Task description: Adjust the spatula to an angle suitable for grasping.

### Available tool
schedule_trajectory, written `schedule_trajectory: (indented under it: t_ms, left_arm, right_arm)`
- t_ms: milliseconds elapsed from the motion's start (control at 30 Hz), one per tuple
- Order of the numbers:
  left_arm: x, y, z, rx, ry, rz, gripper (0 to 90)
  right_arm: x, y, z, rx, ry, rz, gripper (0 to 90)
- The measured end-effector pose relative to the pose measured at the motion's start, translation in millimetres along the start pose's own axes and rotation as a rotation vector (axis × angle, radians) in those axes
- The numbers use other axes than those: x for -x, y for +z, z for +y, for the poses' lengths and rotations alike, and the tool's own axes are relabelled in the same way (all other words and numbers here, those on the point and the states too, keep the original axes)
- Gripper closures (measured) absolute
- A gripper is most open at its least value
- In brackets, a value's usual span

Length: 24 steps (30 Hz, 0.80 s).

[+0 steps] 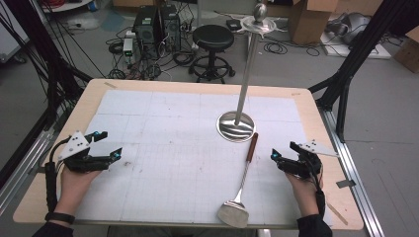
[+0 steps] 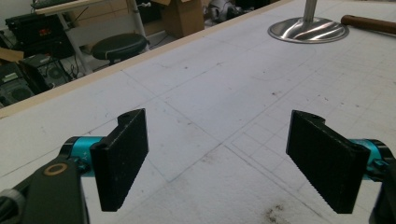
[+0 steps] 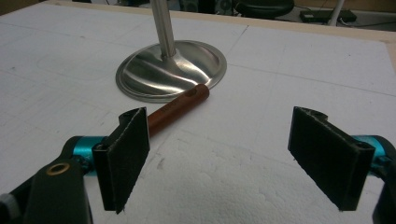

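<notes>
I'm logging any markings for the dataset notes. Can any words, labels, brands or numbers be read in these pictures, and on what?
None can be read. The black computer tower on the floor, the brown cardboard boxes and the wood-handled metal spatula show no legible text; the white gridded mat bears unnumbered lines.

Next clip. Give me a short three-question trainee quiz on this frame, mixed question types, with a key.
1. True or false: the left gripper is shut on the spatula.
2. Which end of the spatula lies nearest the stand?
A. the metal blade
B. the brown wooden handle
C. neither, it lies parallel to the base
3. Fill in: in the right gripper view, the fingers of the right gripper stand wide ____ with nothing between them.

Key
1. False. Its fingers are apart over bare mat, and the spatula lies on the table nearer the right gripper.
2. B. The handle tip reaches the round base; whether it touches is unclear.
3. apart
</notes>
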<state>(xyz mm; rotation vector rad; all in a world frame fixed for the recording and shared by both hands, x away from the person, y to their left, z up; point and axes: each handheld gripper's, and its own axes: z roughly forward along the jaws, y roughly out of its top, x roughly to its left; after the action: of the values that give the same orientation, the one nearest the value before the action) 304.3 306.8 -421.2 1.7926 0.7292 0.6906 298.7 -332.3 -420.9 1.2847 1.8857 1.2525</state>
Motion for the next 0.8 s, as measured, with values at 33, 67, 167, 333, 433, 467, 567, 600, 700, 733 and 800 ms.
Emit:
schedule_trajectory:
  t_ms: [33,67,167,333,433,467,567,600,700,733,800]
  left_arm:
    - [-0.2,-0.1,0.0,-0.003,0.002,0.001,21.4]
    - [-0.2,-0.1,0.0,-0.003,0.002,0.001,21.4]
    - [0.0,-0.1,0.0,-0.001,0.0,0.0,21.4]
    - [0.4,0.7,-0.2,-0.006,0.002,-0.003,21.4]
    - [1.0,0.2,0.2,-0.002,0.002,-0.003,21.4]
    - [0.8,-0.2,0.4,-0.002,0.003,-0.002,21.4]
    - [0.5,-0.2,0.3,0.0,0.0,-0.002,21.5]
    - [0.3,-0.3,0.2,-0.005,0.003,0.0,21.5]
    - [0.3,0.5,-0.3,-0.011,0.002,-0.004,21.5]
    - [0.3,0.7,-0.4,-0.012,0.002,-0.005,21.5]
    - [0.5,0.9,-0.4,-0.013,0.004,-0.006,21.5]
  right_arm:
    - [0.2,0.0,-0.1,0.001,0.0,0.0,19.8]
    - [0.1,-0.1,-0.1,-0.001,0.004,-0.001,19.8]
    - [0.3,-0.2,0.0,0.001,0.004,0.002,19.8]
    - [0.3,-0.5,0.1,0.0,0.004,0.006,19.8]
    - [0.2,-1.7,0.6,0.004,0.0,0.009,19.8]
    - [0.0,-2.2,0.9,0.004,0.0,0.011,19.8]
    - [0.5,-3.1,1.6,0.005,-0.001,0.012,20.1]
    - [0.9,-3.0,1.5,0.006,-0.003,0.011,20.2]
    - [0.9,-1.8,1.1,-0.007,-0.003,0.018,22.6]
    - [0.8,-1.3,1.0,-0.011,-0.006,0.02,23.4]
    - [0.3,-0.5,1.0,-0.013,-0.017,0.028,26.0]
